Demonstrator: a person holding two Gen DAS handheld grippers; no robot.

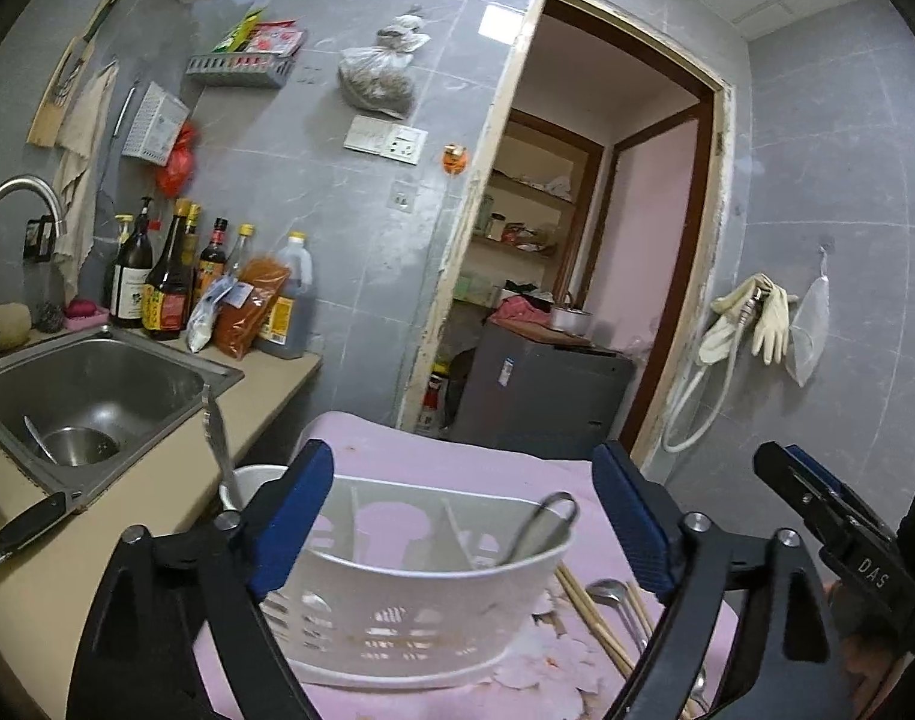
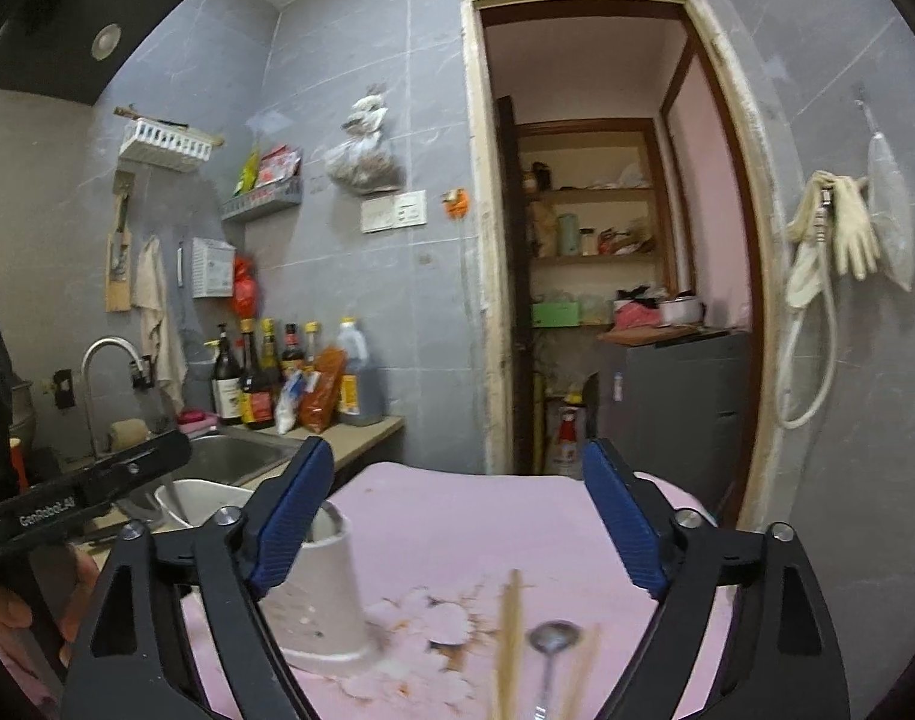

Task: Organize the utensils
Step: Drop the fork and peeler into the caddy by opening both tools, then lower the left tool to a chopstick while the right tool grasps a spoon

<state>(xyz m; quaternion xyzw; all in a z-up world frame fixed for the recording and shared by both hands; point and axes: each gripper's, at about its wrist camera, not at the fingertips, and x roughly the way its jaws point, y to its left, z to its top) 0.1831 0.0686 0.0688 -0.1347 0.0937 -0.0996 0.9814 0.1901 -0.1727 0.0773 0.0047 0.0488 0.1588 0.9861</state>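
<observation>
Sorting has only begun: one metal utensil (image 1: 541,531) stands in the white holder (image 1: 421,582) on the pink table (image 1: 457,456), while chopsticks (image 2: 508,630) and a spoon (image 2: 553,639) lie beside it. Both the left gripper (image 1: 463,516) and right gripper (image 2: 457,516) are wide open, holding nothing. Table edge and sink (image 1: 97,384) are near

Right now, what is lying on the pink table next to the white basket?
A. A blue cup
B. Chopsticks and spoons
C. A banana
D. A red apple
B: wooden chopsticks and metal spoons lie on the pink table just right of the white basket.
</observation>
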